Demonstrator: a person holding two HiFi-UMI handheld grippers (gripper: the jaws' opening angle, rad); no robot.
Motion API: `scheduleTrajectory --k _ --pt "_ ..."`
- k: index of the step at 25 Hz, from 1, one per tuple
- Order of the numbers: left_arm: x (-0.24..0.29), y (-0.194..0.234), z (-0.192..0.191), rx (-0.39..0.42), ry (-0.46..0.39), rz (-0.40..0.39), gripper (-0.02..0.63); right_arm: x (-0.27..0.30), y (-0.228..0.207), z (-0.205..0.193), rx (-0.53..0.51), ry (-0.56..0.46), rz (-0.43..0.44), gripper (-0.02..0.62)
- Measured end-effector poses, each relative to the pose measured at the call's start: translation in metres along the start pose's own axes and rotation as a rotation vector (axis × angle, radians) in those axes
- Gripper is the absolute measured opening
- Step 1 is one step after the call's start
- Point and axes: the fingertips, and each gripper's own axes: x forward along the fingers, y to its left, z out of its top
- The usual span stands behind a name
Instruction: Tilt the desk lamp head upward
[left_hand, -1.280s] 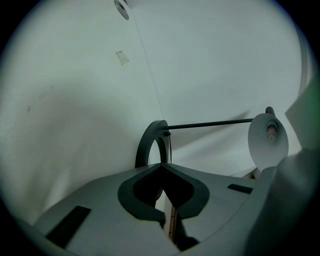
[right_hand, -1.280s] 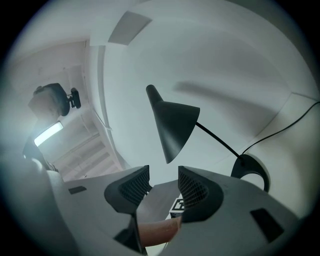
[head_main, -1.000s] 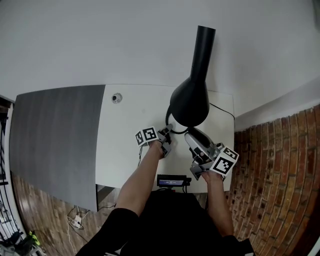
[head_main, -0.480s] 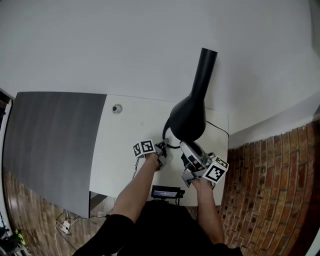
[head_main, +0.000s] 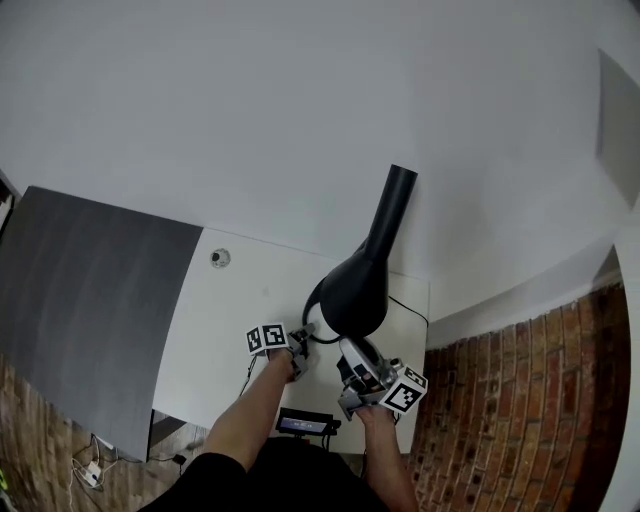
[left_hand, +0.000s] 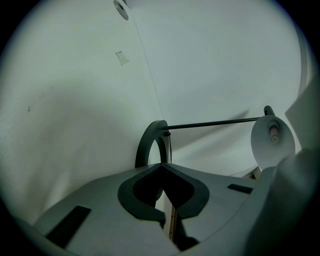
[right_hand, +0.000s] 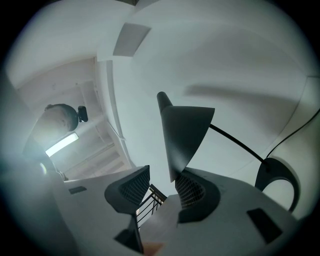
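Lamp head (right_hand: 186, 132) between right tool (right_hand: 161, 189) jaws

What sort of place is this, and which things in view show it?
Probably a home or office corner: a white desk against a wall, a black desk lamp on it, brick-patterned floor.

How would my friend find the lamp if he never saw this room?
Find the white desk beside the grey panel. At the desk's right end stands the lamp. It's the tallest thing there, all black: a fat bell narrowing into a long tube.
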Motion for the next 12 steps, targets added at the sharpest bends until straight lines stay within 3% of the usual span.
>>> scheduleTrajectory --k 12 --pt "0.002 0.0 0.002 0.006 0.001 0.0 0.012 -0.004 0.039 0.008 -0.028 -0.037 0.083 0.162"
